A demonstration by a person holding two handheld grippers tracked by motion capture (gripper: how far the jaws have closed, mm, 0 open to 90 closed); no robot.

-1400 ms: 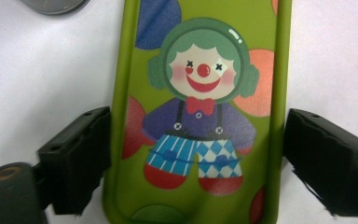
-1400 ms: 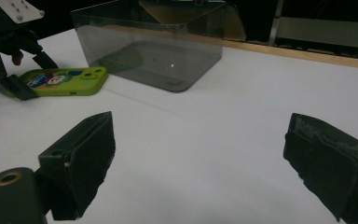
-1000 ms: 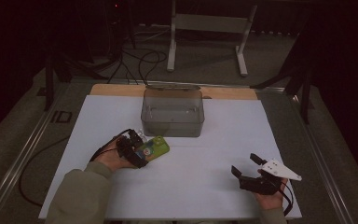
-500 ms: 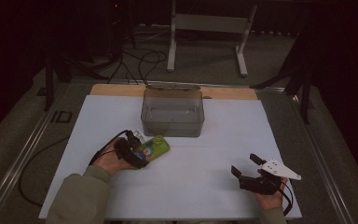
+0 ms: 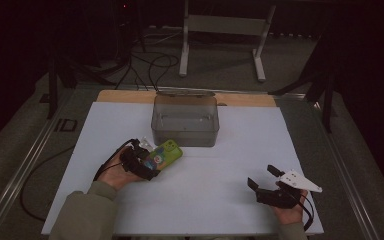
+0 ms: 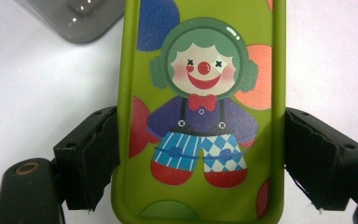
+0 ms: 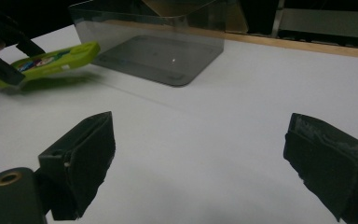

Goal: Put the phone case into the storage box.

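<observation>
A lime-green phone case (image 6: 203,116) with a clown picture is clamped by its two long edges between the pads of my left gripper (image 6: 200,158). In the high view that case (image 5: 166,155) hangs just above the white table, in front of the clear grey box (image 5: 185,119), with the left gripper (image 5: 141,162) shut on its near end. In the right gripper view the case (image 7: 51,60) is raised off the surface at the far left. My right gripper (image 5: 267,179) rests low at the front right, its jaws wide apart with nothing between the pads (image 7: 88,158).
The clear box (image 7: 154,42) stands open-topped and looks empty near the table's back middle. A wooden strip (image 5: 130,96) runs along the far edge of the white board (image 5: 220,170). Cables and a metal stand lie on the floor beyond.
The left gripper and the green case have shifted very slightly; the right gripper has kept still.
</observation>
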